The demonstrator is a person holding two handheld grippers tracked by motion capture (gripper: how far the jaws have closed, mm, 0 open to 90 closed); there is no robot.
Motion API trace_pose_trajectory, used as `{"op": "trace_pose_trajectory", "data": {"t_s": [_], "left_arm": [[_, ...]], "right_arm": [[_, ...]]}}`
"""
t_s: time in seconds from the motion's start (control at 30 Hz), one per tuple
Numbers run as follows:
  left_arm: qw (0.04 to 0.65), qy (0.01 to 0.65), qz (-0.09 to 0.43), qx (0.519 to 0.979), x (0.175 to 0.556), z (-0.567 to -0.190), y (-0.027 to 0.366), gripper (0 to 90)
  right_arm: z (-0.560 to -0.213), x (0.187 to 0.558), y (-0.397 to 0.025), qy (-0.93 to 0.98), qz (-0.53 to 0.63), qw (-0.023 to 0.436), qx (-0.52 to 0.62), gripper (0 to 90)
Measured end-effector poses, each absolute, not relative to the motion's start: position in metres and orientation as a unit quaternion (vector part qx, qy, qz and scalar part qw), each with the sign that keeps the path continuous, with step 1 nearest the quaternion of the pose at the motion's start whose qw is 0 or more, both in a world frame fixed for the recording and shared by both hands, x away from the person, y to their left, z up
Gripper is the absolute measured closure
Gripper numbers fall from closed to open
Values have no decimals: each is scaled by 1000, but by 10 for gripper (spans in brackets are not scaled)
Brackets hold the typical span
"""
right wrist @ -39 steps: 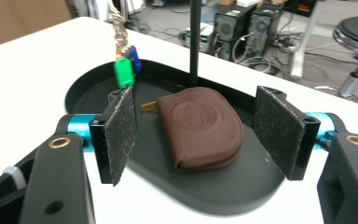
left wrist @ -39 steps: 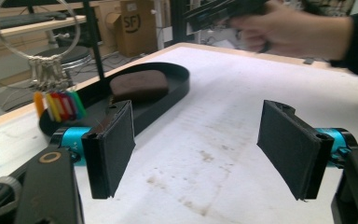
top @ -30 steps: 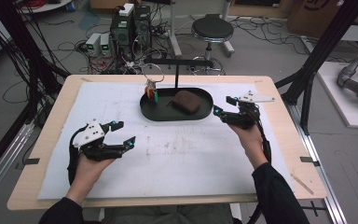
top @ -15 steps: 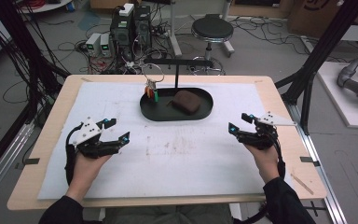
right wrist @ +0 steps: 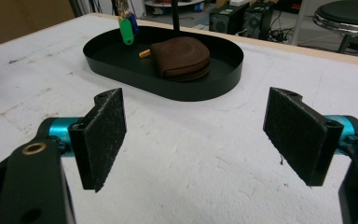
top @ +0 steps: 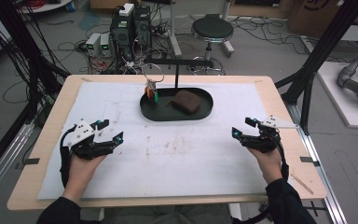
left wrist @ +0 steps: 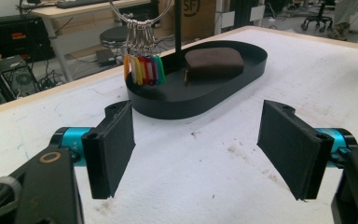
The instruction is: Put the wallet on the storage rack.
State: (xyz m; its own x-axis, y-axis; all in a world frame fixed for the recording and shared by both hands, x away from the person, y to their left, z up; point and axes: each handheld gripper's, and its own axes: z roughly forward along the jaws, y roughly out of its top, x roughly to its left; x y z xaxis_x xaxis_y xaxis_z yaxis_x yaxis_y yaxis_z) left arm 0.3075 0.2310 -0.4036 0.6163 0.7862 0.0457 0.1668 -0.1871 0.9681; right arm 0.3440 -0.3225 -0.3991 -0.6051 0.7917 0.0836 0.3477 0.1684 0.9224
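A black oval tray (top: pixel 147 111) (left wrist: pixel 177 102) (right wrist: pixel 214 88) sits at the table's far middle. In it lies a brown leather pouch (top: pixel 186 101) (left wrist: pixel 213 63) (right wrist: pixel 182 58). A ring of coloured key tags (top: pixel 151 91) (left wrist: pixel 144 70) (right wrist: pixel 127 29) hangs from a black stand over the tray's left end. My left gripper (top: pixel 108 131) (left wrist: pixel 198 149) rests low at the near left, open and holding nothing. My right gripper (top: pixel 244 127) (right wrist: pixel 200 144) is at the near right, open as well, with nothing between its jaws. Both point toward the tray.
A stained white sheet (top: pixel 177 154) covers the wooden table (top: pixel 279 102). Beyond the far edge stand a round stool (top: pixel 212 29), computer boxes (top: pixel 130 21) and loose cables on the floor. Black frame posts (top: pixel 317 56) rise at the right and left.
Both grippers have drawn back toward the near edge. The right one came away from beside the tray and moved out to the right; the left one slid slightly nearer.
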Motion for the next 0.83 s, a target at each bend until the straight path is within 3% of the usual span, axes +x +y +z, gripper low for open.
{"op": "trace_pose_trajectory", "data": {"t_s": [0.83], "left_arm": [[546,331,282,716,310,-398,231,269]], "right_arm": [[-400,348,-326,731,518,211,391,210]]}}
